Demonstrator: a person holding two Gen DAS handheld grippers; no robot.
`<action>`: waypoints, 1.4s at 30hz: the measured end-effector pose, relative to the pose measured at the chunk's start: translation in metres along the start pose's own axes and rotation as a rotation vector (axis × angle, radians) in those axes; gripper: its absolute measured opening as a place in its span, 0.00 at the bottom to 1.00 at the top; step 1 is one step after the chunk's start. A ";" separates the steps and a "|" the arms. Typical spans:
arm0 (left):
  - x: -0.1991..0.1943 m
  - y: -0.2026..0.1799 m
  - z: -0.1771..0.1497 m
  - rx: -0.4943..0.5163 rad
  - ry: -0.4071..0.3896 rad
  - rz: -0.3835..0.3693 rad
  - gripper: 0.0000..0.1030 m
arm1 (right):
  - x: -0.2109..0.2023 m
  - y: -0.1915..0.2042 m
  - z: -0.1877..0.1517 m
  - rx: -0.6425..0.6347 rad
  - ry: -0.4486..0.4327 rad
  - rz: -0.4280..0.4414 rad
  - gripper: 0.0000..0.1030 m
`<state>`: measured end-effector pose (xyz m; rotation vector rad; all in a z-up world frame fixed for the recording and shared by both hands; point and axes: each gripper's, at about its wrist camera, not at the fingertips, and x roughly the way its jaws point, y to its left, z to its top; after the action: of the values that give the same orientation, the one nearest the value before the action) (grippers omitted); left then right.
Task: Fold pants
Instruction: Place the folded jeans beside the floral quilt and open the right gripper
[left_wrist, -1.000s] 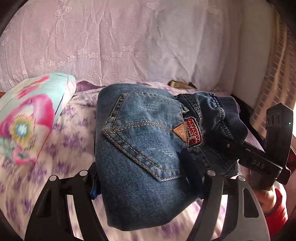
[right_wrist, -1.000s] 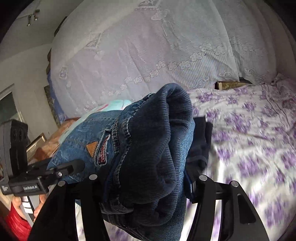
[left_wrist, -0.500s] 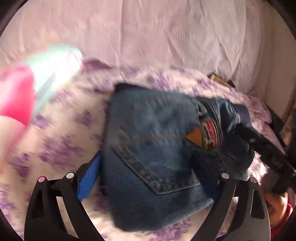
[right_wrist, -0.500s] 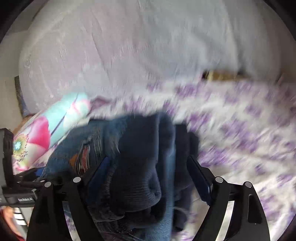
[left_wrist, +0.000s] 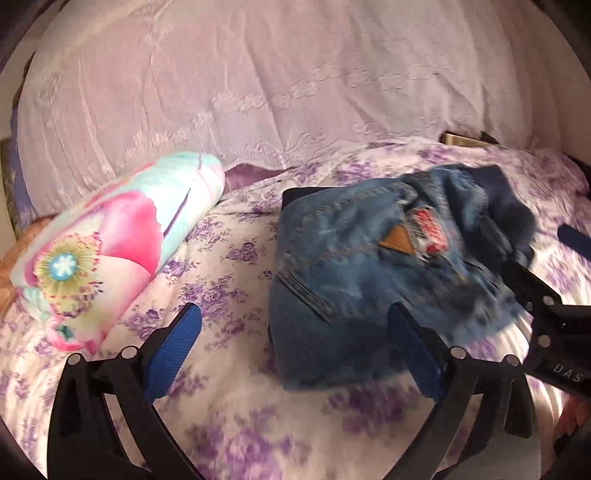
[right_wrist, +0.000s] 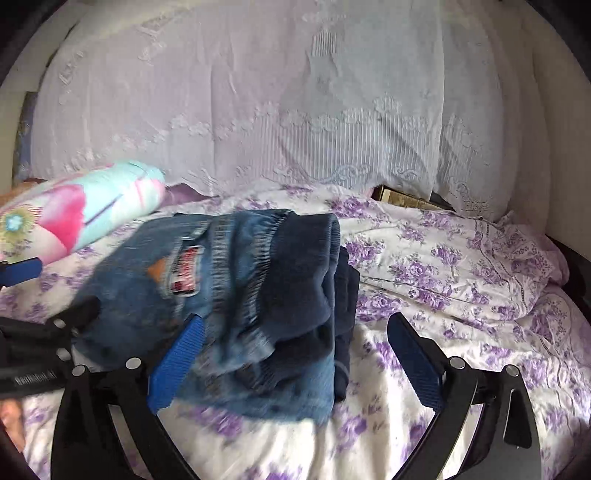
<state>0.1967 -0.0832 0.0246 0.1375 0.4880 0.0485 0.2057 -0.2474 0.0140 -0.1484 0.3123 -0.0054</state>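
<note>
A white lace curtain (left_wrist: 258, 74) fills the upper half of both views; it is thin, with embroidered flowers and fine vertical ribs, and its scalloped lower edge hangs down to the bed. Under it the bedsheet (left_wrist: 229, 258) spreads over the whole lower half, a soft white cotton printed with small purple flowers, a little wrinkled at the right in my right camera (right_wrist: 480, 258).

The pants (left_wrist: 351, 280) lie on the sheet, folded into a thick, almost square bundle of blue denim. In my left view they are right of the centre; in my right view (right_wrist: 229, 295) they are left of the centre. A back pocket with orange stitching faces up, with a tan triangle patch (left_wrist: 397, 242) and a red label (left_wrist: 428, 230) beside it. The dark ribbed waistband (right_wrist: 310, 280) bulges at the right side of the bundle.

A rolled soft blanket (left_wrist: 118, 254), mint and pink with a flower print, lies at the left, apart from the pants, with bare sheet between them.

My left gripper (left_wrist: 295, 347) is released, its blue pads wide apart; the right pad is close to the denim's lower edge. My right gripper (right_wrist: 295, 354) is released too, jaws spread, and the bundle's near edge lies between them. To the right of it the sheet has open room.
</note>
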 end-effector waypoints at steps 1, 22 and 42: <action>-0.014 -0.004 -0.004 0.015 -0.019 0.019 0.95 | -0.013 0.003 -0.005 -0.007 -0.014 -0.025 0.96; -0.164 0.011 -0.078 -0.062 -0.050 0.042 0.95 | -0.138 0.017 -0.065 0.158 0.101 0.035 0.97; -0.156 0.016 -0.079 -0.083 -0.015 0.027 0.95 | -0.145 0.029 -0.061 0.103 0.045 0.055 0.97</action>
<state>0.0215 -0.0704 0.0304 0.0632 0.4683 0.0938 0.0484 -0.2236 -0.0034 -0.0379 0.3598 0.0296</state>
